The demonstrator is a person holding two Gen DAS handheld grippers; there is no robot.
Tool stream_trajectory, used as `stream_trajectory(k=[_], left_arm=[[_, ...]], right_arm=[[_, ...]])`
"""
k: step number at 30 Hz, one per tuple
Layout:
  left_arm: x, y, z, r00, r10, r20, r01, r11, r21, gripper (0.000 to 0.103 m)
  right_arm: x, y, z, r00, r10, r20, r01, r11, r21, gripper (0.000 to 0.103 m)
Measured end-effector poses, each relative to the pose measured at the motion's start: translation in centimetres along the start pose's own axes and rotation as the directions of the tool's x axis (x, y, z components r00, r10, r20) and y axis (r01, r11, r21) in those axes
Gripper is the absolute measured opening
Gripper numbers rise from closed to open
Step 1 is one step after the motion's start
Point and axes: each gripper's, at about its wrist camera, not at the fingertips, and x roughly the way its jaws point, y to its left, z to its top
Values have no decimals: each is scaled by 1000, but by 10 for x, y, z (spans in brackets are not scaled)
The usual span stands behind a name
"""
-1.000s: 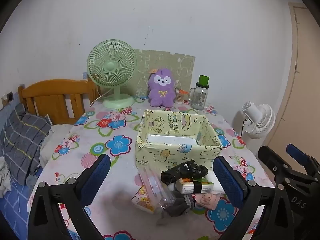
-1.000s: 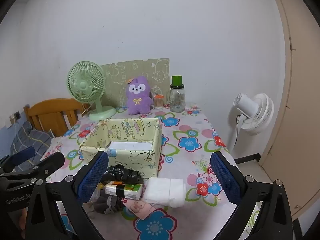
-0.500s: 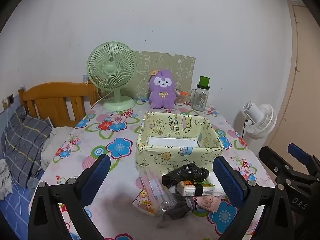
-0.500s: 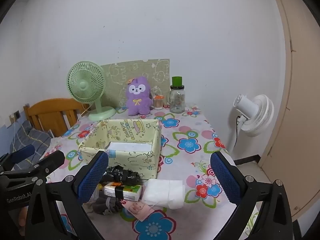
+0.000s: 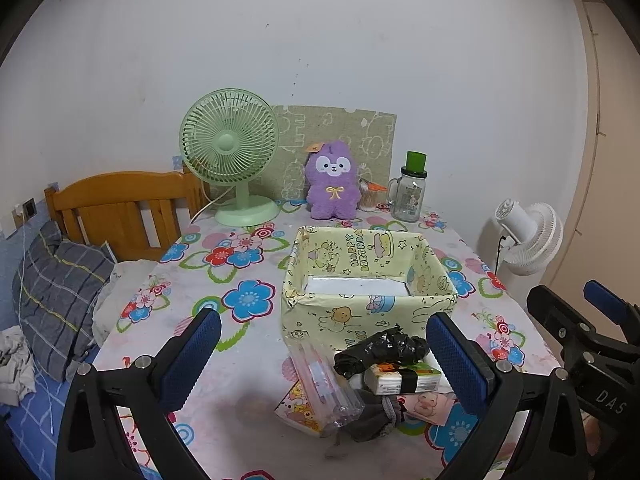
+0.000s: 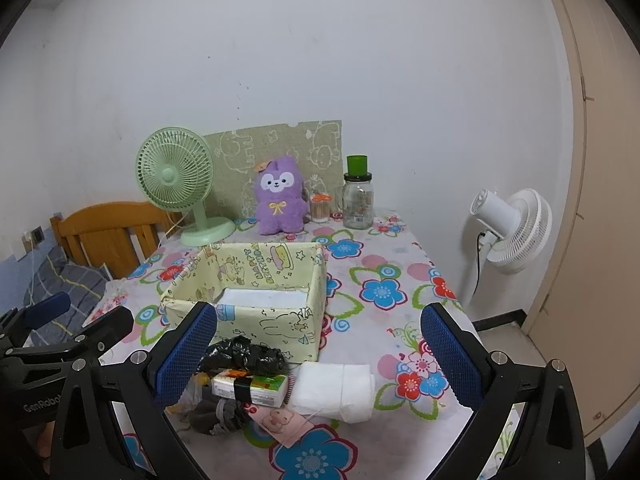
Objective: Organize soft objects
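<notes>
A yellow cartoon-print box (image 5: 368,308) (image 6: 256,320) stands open on the flowered table, with something white in its bottom. In front of it lies a pile: a crumpled black bag (image 5: 380,354) (image 6: 240,358), a tissue pack (image 5: 404,378) (image 6: 250,390), a grey sock (image 5: 376,420) (image 6: 218,416), a clear plastic sleeve (image 5: 324,384) and a white folded towel (image 6: 334,390). My left gripper (image 5: 320,364) is open above the pile. My right gripper (image 6: 320,356) is open, with the towel between its fingers' lines. Both are empty.
At the table's back stand a green desk fan (image 5: 232,156), a purple plush toy (image 5: 332,186) and a glass jar with green lid (image 5: 410,190). A wooden headboard (image 5: 116,208) and bedding lie left. A white floor fan (image 6: 508,228) stands right.
Both views have pulled back and risen slightly, so the box and pile sit a little farther and lower. Both grippers stay open; nothing was picked up.
</notes>
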Motion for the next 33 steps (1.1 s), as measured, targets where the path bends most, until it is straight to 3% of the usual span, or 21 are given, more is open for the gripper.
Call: stream_trajectory(k=[33], left_arm=[[-8,-5,-1,999,10,51,-10,1000,11,102]], right_arm=[[-11,3,5,999,-14,39,14,1000,-4,103]])
